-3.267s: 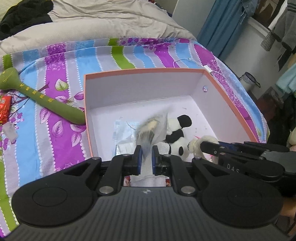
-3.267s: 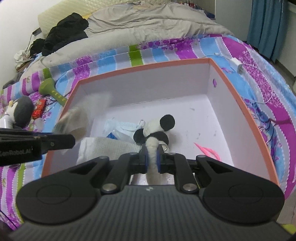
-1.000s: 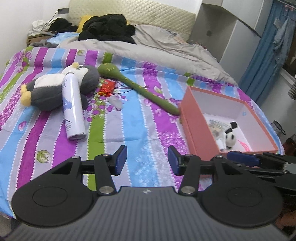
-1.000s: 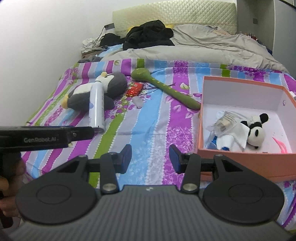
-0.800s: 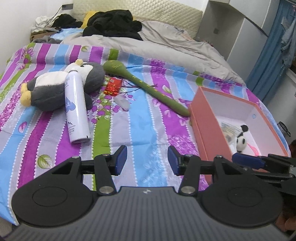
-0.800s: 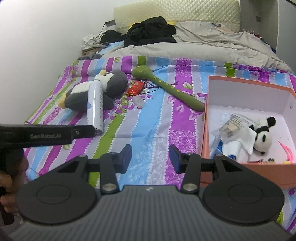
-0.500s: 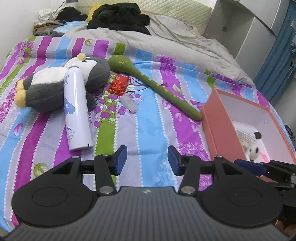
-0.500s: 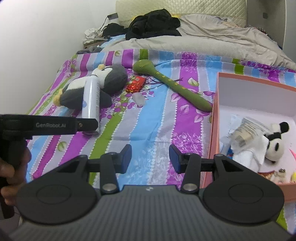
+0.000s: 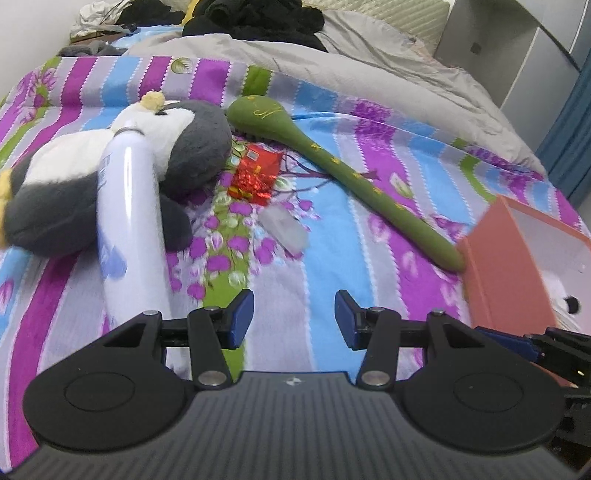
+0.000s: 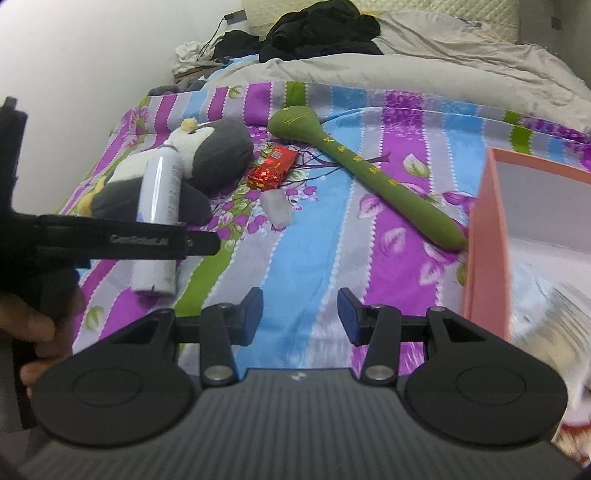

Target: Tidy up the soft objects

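Note:
A grey-and-white penguin plush (image 9: 74, 192) (image 10: 218, 155) lies on the striped bedspread at the left, with a white spray can (image 9: 129, 229) (image 10: 159, 206) leaning across it. A long green soft massage stick (image 9: 351, 177) (image 10: 369, 173) runs diagonally toward the orange box (image 9: 502, 266) (image 10: 487, 236) at the right. My left gripper (image 9: 294, 320) hovers open and empty over the bedspread, short of the can. My right gripper (image 10: 300, 318) is open and empty too, left of the box wall. The left gripper's finger (image 10: 147, 240) crosses the right wrist view.
A red snack packet (image 9: 256, 173) (image 10: 273, 168) and a small clear packet (image 9: 284, 230) (image 10: 275, 208) lie between plush and stick. A grey duvet (image 9: 332, 70) and dark clothes (image 10: 321, 29) fill the far bed. A hand (image 10: 33, 325) holds the left gripper.
Both grippers have swung left and down from the box toward the plush, can and stick, which now look larger. The box has slid to the right edge. Jaws stay equally wide.

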Tool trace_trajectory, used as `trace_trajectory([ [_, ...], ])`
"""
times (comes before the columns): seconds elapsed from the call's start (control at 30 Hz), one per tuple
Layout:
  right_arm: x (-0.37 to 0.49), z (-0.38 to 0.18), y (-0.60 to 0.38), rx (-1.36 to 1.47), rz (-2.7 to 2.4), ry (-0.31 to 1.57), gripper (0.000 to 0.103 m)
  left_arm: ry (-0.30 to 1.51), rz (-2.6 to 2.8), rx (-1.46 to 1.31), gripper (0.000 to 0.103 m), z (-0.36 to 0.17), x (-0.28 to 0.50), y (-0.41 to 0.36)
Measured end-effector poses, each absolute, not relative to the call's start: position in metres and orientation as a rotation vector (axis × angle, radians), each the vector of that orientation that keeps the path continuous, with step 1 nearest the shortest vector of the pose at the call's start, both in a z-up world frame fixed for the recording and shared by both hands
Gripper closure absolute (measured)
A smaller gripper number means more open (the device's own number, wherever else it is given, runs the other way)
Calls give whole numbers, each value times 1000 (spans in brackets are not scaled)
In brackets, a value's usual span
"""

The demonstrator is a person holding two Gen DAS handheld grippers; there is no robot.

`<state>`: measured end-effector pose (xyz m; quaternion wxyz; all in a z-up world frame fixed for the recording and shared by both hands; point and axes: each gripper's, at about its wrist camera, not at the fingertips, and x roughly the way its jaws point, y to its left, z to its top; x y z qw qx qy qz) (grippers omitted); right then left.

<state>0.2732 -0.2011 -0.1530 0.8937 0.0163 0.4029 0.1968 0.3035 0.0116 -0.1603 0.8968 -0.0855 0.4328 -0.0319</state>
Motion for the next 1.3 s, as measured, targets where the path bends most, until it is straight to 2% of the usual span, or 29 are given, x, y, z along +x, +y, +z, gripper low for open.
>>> trace_trajectory([
  [0.4,367,-196,-156,-38,532,819,57,904,-68,-109,49,-202,415,27],
  [0.57,396,-214,-142,-24,560,825,60,901,-80,-94,49,-217,448,30],
  [0.9,420,-243,-122,41,523,858,63,891,-31,-28,48,-243,495,29],
  [1.13,418,-246,-108,-42,532,838,66,891,-49,43,48,-253,514,24],
  [1.17,418,-246,-105,-65,533,836,67,890,-52,52,49,-255,515,23],
  [1.23,416,-246,-101,-107,530,834,70,887,-67,75,59,-258,516,19],
  [1.3,416,-244,-102,-108,524,839,77,893,-72,87,60,-260,518,16],
])
